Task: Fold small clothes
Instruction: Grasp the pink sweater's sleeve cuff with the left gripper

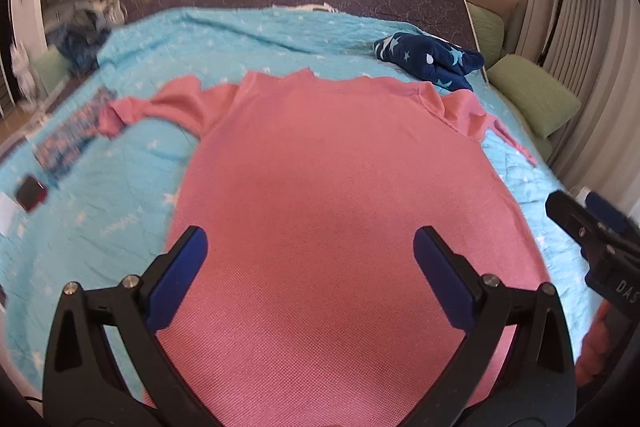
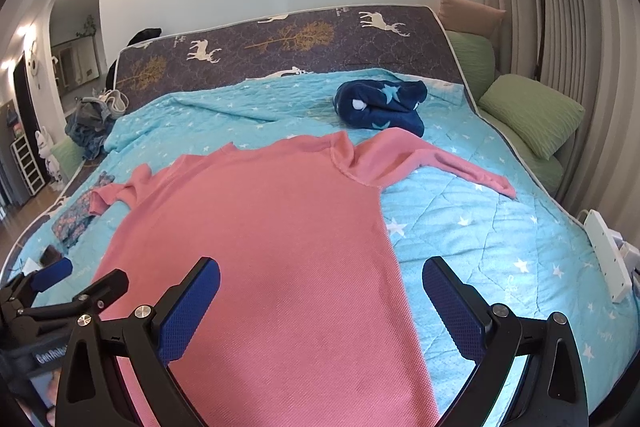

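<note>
A pink top (image 1: 332, 187) lies flat mid-frame on the turquoise bed (image 1: 120, 195); the left tool (image 1: 310, 251) hovers over it, jaws spread wide, gripping nothing. The right tool (image 2: 320, 281) gapes likewise over its right edge; a navy bundle (image 2: 380, 101) sits upper right

A pink sweater (image 1: 332, 187) lies spread flat on the bed's turquoise star quilt (image 2: 500, 227), neck towards the headboard. Its body is smooth. 1 sleeve stretches out to the right; the other is bunched and crumpled at the left.
</note>
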Available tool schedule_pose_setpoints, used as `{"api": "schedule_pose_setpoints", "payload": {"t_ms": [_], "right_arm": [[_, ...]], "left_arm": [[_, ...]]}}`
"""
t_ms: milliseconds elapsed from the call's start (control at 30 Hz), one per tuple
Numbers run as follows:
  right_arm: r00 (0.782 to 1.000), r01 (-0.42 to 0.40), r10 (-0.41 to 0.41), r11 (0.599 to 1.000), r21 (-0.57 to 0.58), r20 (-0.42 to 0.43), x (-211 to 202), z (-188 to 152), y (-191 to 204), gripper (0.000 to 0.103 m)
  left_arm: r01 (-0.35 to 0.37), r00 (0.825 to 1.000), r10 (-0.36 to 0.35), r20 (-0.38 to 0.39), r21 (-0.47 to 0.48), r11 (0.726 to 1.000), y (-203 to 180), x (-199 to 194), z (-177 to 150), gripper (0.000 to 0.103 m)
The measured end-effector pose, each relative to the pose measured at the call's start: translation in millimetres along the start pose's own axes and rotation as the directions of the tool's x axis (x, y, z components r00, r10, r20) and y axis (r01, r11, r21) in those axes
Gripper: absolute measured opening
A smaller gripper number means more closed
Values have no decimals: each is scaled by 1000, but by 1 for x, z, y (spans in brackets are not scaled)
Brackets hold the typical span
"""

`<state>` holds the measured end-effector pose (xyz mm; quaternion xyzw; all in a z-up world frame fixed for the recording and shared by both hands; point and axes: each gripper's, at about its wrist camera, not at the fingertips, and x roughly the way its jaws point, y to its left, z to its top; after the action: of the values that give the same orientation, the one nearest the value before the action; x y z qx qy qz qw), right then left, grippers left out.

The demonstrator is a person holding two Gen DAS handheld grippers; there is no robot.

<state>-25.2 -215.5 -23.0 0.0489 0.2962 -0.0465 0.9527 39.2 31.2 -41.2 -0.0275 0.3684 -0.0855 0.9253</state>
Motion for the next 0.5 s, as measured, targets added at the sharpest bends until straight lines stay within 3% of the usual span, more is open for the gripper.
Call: {"api": "schedule_pose_setpoints", "payload": {"t_ms": [133,300,433,500], "right_arm": [[1000,-16,16,1000,-20,-24,7,9,1,103],[996,-67,64,997,-45,-57,21,31,8,103],[991,-111,104,990,-88,-86,41,48,28,103],[989,-118,107,987,-111,-99,52,53,39,103]], "left_arm": [[17,1000,-17,-12,-75,997,34,8,15,102],[-67,998,69,4,-211,975,108,23,44,101],[-109,994,103,-39,-244,964,160,57,71,78],[-101,994,81,-79,-308,946,194,83,85,72]]}}
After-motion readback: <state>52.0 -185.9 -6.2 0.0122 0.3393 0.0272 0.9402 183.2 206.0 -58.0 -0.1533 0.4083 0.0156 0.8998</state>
